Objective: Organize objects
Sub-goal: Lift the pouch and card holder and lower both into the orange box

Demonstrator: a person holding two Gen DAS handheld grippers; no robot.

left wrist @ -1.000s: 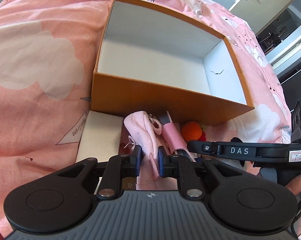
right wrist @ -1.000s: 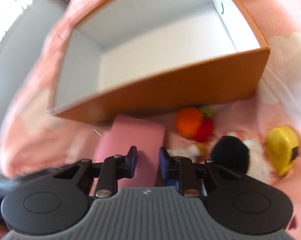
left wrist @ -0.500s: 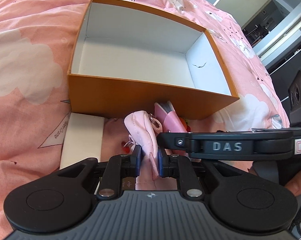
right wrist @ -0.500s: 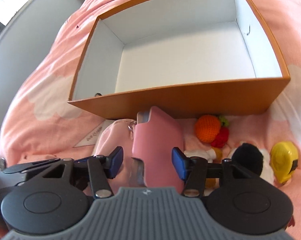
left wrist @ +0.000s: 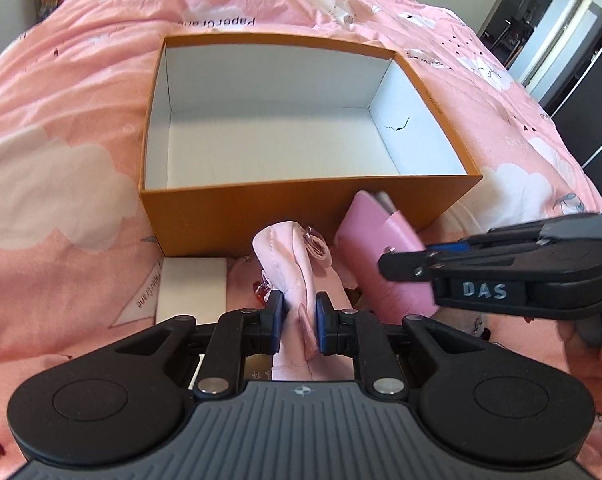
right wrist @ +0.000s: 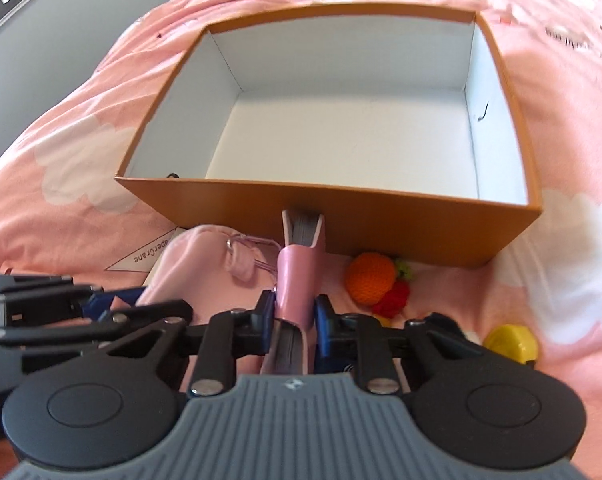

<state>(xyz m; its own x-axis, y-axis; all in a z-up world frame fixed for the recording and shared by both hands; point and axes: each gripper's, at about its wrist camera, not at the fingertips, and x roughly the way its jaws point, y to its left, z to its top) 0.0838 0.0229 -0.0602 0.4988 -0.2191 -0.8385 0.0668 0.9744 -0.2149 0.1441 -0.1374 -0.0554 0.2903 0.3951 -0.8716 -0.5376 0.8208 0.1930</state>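
While the left gripper point(left wrist: 297, 322) is still pinching the pale pink cloth pouch point(left wrist: 291, 268) between its blue pads, the right gripper point(right wrist: 291, 322) is now pressing together on the pink notebook point(right wrist: 299, 276), which half a second ago was only lying between its widely spread fingers. The notebook is now standing on its edge in the right wrist view, with its grey pages showing at the far end, and it is reaching toward the near wall of the orange box point(right wrist: 401, 224); I cannot tell if it is touching that wall. In the left wrist view the notebook point(left wrist: 385, 256) is appearing just beside the pouch, on its right, and the right gripper point(left wrist: 429, 262) is crossing in front of it from the side. The box point(left wrist: 301, 216) is sitting open on the pink bedcover point(left wrist: 61, 128), and both views are now looking more from above into its white interior than before. A white card point(left wrist: 193, 290) is lying on the bedcover left of the pouch, near the front of the box. To the right of the notebook, an orange knitted fruit point(right wrist: 371, 282) with a red piece is resting close to the box, and a yellow tape measure point(right wrist: 511, 344) is lying further right, partly hidden behind the gripper body.
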